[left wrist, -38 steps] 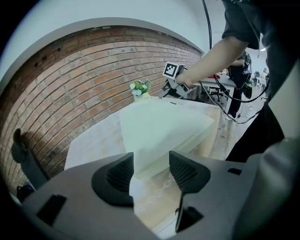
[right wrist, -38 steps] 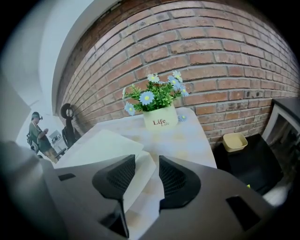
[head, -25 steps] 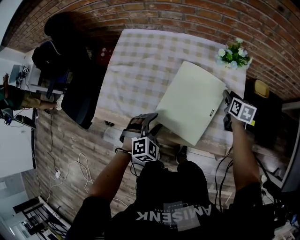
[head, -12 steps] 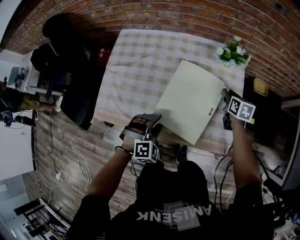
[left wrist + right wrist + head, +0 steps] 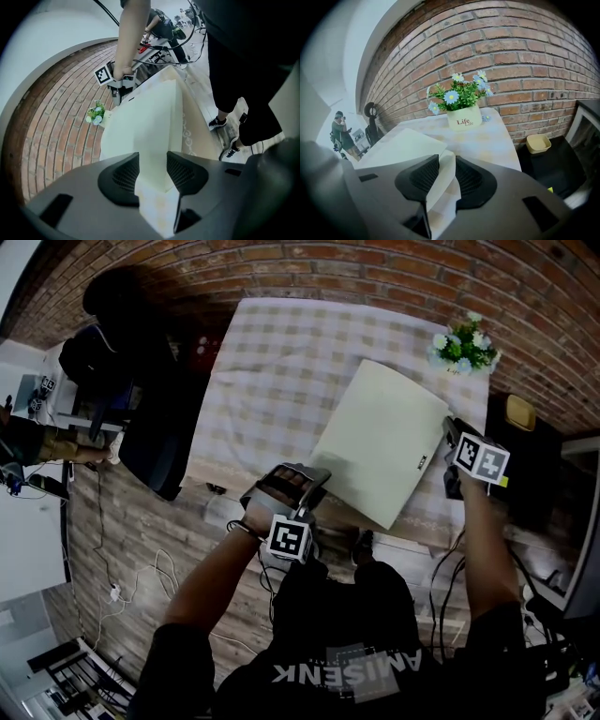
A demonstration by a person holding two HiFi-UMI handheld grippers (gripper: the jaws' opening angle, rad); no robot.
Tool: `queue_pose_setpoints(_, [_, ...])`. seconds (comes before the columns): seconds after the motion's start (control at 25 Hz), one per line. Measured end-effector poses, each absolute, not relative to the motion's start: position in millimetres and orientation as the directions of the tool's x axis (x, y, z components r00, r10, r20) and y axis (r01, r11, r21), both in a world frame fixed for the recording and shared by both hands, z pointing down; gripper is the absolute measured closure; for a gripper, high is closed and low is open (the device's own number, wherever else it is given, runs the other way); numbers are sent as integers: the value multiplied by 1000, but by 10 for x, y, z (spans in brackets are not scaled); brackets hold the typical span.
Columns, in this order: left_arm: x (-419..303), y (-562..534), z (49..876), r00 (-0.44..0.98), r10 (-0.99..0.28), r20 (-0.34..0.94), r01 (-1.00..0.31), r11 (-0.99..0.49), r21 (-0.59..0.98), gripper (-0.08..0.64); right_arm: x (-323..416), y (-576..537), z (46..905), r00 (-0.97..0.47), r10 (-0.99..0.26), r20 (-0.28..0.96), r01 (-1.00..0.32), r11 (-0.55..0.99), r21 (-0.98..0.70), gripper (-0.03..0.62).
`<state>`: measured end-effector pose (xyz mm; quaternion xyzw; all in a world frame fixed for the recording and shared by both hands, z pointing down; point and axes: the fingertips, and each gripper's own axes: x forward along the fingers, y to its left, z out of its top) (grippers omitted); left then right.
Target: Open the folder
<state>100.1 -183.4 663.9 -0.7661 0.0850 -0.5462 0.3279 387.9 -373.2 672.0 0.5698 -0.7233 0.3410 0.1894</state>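
A cream folder [image 5: 384, 442] lies slanted on the checked tablecloth [image 5: 272, 362]. My left gripper [image 5: 314, 482] sits at its near left corner. In the left gripper view the folder [image 5: 140, 122] fills the gap of the left gripper [image 5: 153, 171], whose jaws are closing with both pads against the corner. My right gripper [image 5: 448, 432] is at the folder's right corner. In the right gripper view a bent piece of the folder [image 5: 398, 145] stands between the pads of the right gripper [image 5: 447, 173], whose jaws are closing and touch it on both sides.
A small pot of flowers [image 5: 461, 351] stands at the table's far right corner, close behind the folder. A yellow dish [image 5: 522, 415] sits on a dark surface right of the table. A black chair [image 5: 155, 427] stands left of it, with cables [image 5: 141, 577] on the wooden floor.
My left gripper has rolled at the folder's near corner, and its marker cube has shifted a little. The right gripper has stayed where it was. The folder has barely moved.
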Motion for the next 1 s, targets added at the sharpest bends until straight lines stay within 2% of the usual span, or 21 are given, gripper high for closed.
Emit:
queue_pose_setpoints(0.2, [1000, -1756, 6666, 379, -410, 830, 276, -806, -524, 404, 3880, -3739, 6706, -291, -690, 662, -949, 120, -292, 451])
queue_pose_setpoints(0.4, [1023, -1834, 6731, 436, -424, 794, 250, -791, -559, 466, 3871, -3739, 6704, -285, -694, 661, -952, 127, -277, 454])
queue_pose_setpoints(0.6, [1000, -1793, 6764, 464, -327, 823, 152, -886, -438, 488, 3858, -3739, 6699, -276, -690, 669, -958, 138, -252, 457])
queue_pose_setpoints(0.76, [1001, -1834, 6683, 507, -344, 790, 5, -916, -402, 499, 3865, -3737, 6705, -282, -687, 669, -953, 120, -279, 456])
queue_pose_setpoints(1.0, [970, -1841, 6638, 542, -344, 767, -105, -933, -344, 508, 3865, -3740, 6719, -284, -687, 669, -952, 115, -285, 454])
